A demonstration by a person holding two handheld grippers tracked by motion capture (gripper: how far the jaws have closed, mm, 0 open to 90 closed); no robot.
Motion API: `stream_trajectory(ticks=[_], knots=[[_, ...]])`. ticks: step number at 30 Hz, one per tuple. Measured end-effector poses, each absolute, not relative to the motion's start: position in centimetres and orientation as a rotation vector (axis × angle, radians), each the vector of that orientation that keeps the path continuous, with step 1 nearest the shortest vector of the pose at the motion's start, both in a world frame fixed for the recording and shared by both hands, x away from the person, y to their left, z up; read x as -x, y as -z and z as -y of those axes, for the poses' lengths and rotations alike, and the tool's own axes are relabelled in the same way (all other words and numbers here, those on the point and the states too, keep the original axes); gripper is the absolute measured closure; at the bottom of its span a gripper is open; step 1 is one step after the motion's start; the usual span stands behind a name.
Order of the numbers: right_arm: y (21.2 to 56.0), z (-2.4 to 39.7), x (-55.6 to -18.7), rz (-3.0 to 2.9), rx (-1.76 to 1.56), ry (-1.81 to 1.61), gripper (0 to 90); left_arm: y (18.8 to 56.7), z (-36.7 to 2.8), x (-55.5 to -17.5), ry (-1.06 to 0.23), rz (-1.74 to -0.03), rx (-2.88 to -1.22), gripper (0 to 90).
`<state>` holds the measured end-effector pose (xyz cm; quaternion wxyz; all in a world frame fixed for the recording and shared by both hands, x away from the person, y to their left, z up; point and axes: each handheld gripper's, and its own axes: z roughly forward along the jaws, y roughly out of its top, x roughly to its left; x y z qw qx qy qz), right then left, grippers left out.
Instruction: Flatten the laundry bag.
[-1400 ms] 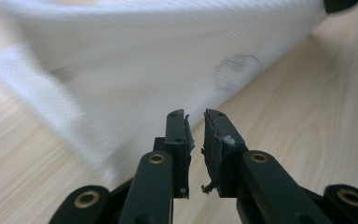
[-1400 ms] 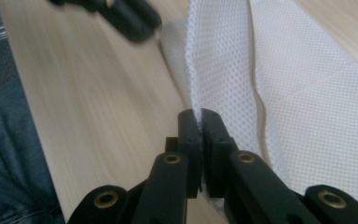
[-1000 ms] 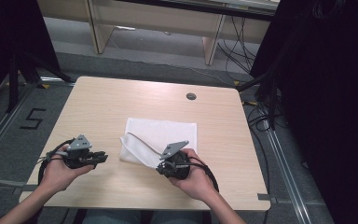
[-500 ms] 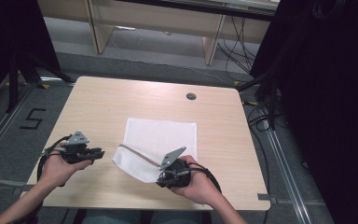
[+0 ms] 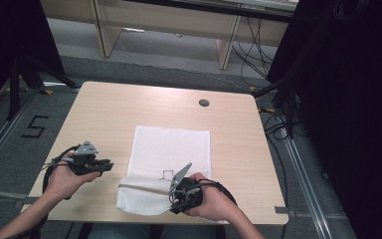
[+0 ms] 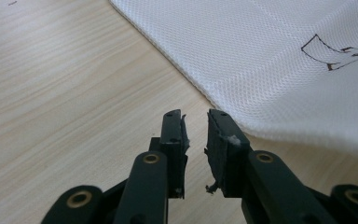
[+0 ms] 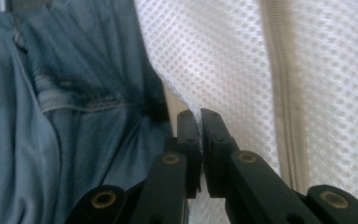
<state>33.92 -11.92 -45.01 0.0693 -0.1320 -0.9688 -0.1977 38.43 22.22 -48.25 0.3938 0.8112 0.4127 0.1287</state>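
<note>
- Holding my right hand-held gripper [image 5: 175, 198] at the near edge of the tabletop [image 5: 104, 114], I keep its jaws pressed together on the near right part of the white mesh cloth [image 5: 171, 147].
- Right gripper view: the two black jaws meet with the cloth's edge [image 7: 177, 105] pinched between them; blue denim [image 7: 51, 107] lies to the left behind the jaws, and a stitched hem band [image 7: 282, 84] runs up the cloth to the right.
- The near end of the cloth is gathered and slightly lifted at the grip, with a fold ridge running left from the gripper; its nearest corner reaches the tabletop's near edge.
- My left hand-held gripper [image 5: 104, 166] sits level to the left of the cloth, just beside its left edge and not touching it.
- Left gripper view: the jaws [image 6: 196, 135] stand apart with a narrow gap and nothing between them; bare wood grain lies beneath, and the cloth's hemmed edge [image 6: 186, 74] passes just beyond the tips.
- A small black drawn square mark [image 5: 167, 174] sits on the cloth just past the right gripper.
- The far portion of the cloth lies flat at the tabletop's middle.
- A round dark grommet [image 5: 204, 103] is set in the tabletop near the far edge, well apart from the cloth.
</note>
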Motion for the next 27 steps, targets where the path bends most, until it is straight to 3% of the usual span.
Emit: stream_trajectory(ticks=[27], knots=[[46.9,11.9,-36.2,2.941,0.606,0.661,86.0,48.2,-21.0,-38.3,-0.337,-0.978,-2.088,74.7]])
